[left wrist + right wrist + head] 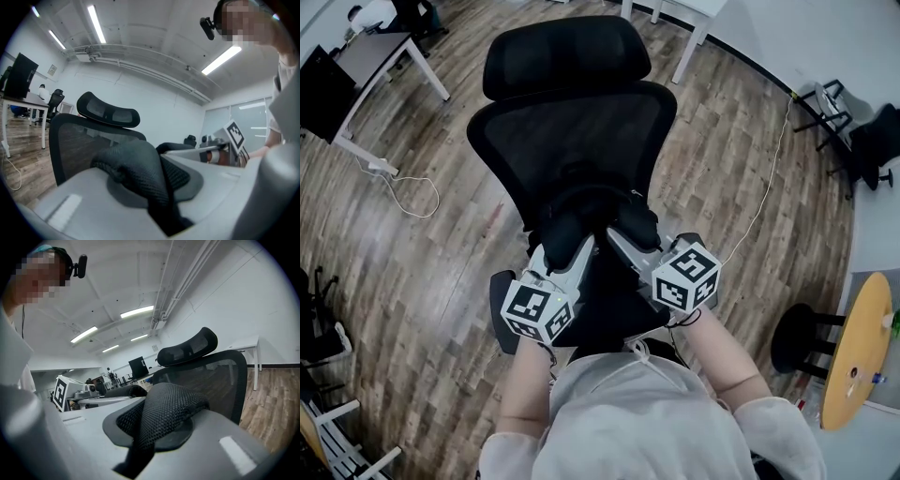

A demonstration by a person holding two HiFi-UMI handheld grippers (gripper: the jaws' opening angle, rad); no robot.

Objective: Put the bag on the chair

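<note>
Now, both grippers hold the bag point(602, 300) over the chair point(572, 131).
I see my left gripper point(574, 251) and right gripper point(628, 246) each pinched nearly closed on a black mesh strap point(140, 171). The black bag is between them above the seat, just before the mesh backrest. Whether it rests there I cannot tell.
</note>
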